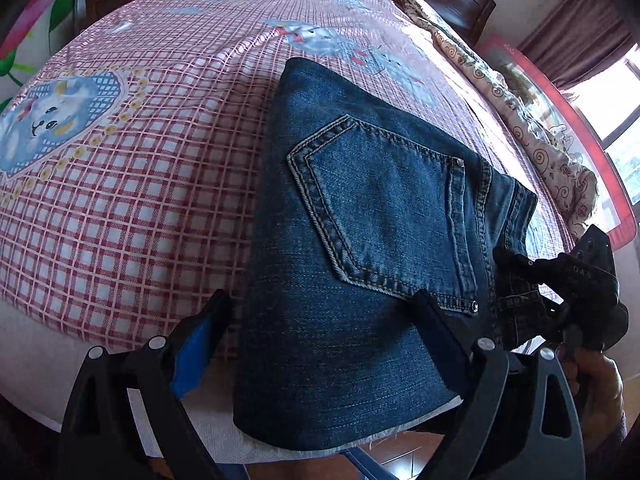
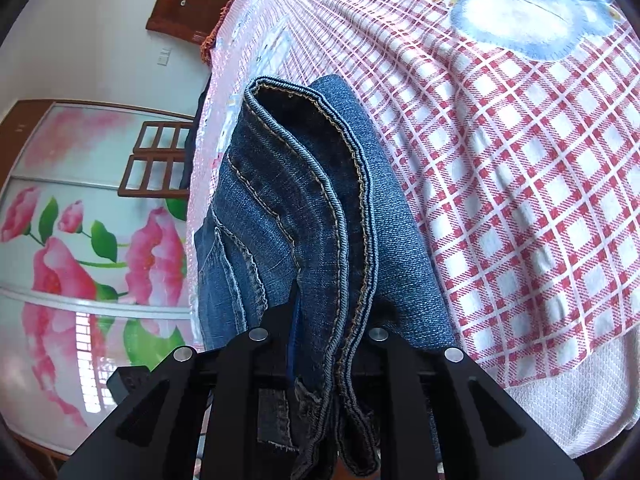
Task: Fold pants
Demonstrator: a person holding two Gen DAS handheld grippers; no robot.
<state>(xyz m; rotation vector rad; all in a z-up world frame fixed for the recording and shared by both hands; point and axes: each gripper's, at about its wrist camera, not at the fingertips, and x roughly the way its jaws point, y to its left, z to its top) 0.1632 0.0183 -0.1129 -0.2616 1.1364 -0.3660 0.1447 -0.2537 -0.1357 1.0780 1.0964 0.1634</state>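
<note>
Dark blue jeans (image 1: 360,264) lie folded on the bed near its front edge, back pocket up. My left gripper (image 1: 320,312) is open, its fingers spread over the folded jeans' near part, holding nothing. My right gripper (image 2: 320,320) is shut on the jeans' waistband (image 2: 316,208), which bunches up between its fingers. In the left wrist view the right gripper (image 1: 560,276) sits at the jeans' right end.
The bed is covered by a red and white checked sheet (image 1: 132,208) with blue bear prints. A rolled patterned quilt (image 1: 532,128) lies along the far right side. A flowered wardrobe door (image 2: 80,240) stands past the bed's edge.
</note>
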